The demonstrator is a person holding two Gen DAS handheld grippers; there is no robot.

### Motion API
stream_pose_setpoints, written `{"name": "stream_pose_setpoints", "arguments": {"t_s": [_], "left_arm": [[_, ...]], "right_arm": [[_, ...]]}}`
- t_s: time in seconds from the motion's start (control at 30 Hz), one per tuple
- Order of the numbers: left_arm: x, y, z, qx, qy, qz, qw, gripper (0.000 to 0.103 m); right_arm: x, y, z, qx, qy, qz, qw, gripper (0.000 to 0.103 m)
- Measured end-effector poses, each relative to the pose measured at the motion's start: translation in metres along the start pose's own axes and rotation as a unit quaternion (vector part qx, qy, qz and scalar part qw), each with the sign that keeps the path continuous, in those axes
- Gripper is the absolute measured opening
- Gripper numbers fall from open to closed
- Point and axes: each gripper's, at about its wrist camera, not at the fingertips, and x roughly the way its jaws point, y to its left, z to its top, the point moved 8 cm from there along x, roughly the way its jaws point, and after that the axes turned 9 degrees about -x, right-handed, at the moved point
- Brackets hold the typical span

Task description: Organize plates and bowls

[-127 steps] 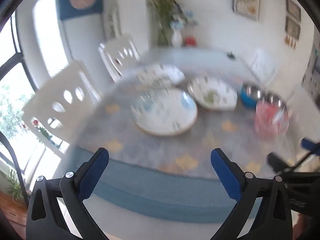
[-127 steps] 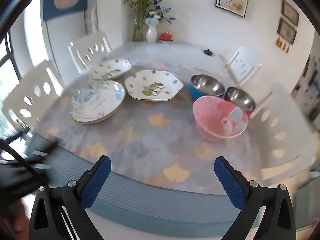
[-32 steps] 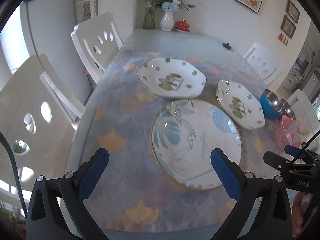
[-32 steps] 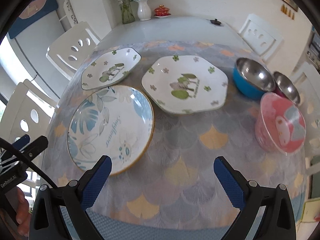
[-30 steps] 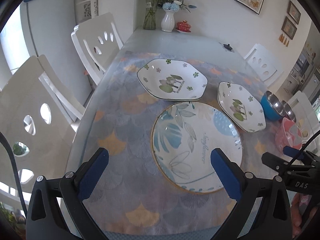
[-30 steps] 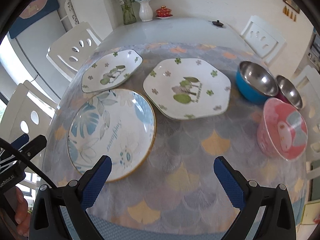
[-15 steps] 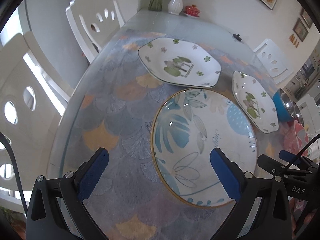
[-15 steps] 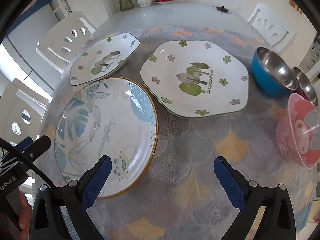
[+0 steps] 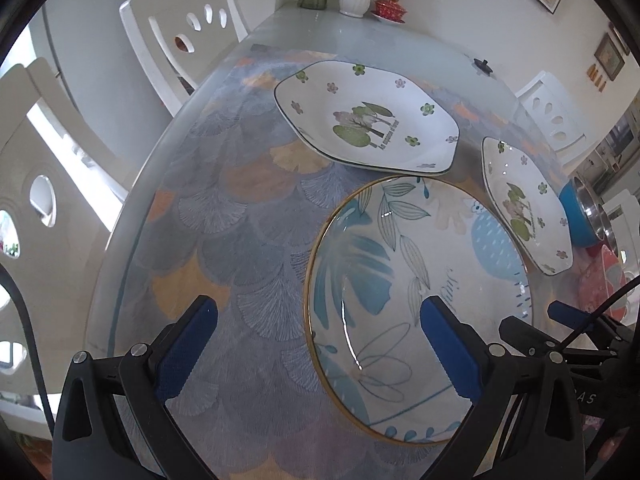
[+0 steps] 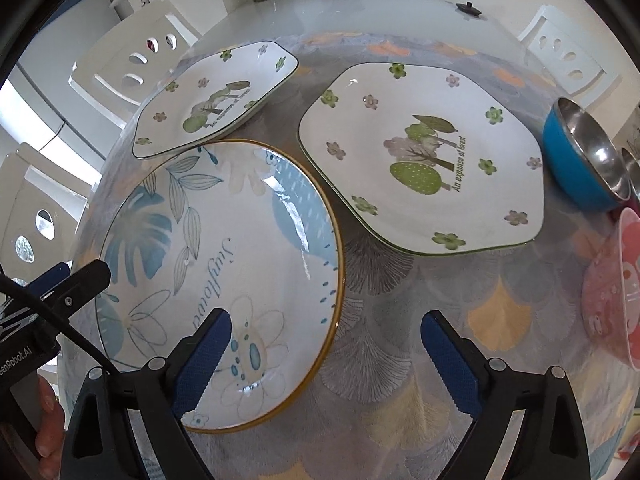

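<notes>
Okay, both my grippers, left and right, have jaws spread, straddling the round plate's rim; glossy glaze could slip when pinched.

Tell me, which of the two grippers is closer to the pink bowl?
The right one. The right gripper hangs open between the big round plate and the pink bowl. The left gripper is open over that plate's far side.
</notes>
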Motion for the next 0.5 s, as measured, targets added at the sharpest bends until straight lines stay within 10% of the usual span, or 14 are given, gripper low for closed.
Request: {"name": "stream_pose_setpoints", "arguments": {"t_s": [0.33,0.5], "left_arm": [[0.013,-0.002,0.0,0.002,0.011,-0.009,0.9999,0.099],[0.022,-0.009,-0.004,0.006,0.03,-0.036,0.9989,0.072]], "right_arm": [[0.009,-0.003,0.0,0.004,0.008,-0.004,1.0,0.092],[0.013,0.001,-0.002,-0.002,0.014,0.002,1.0,0.073]]}}
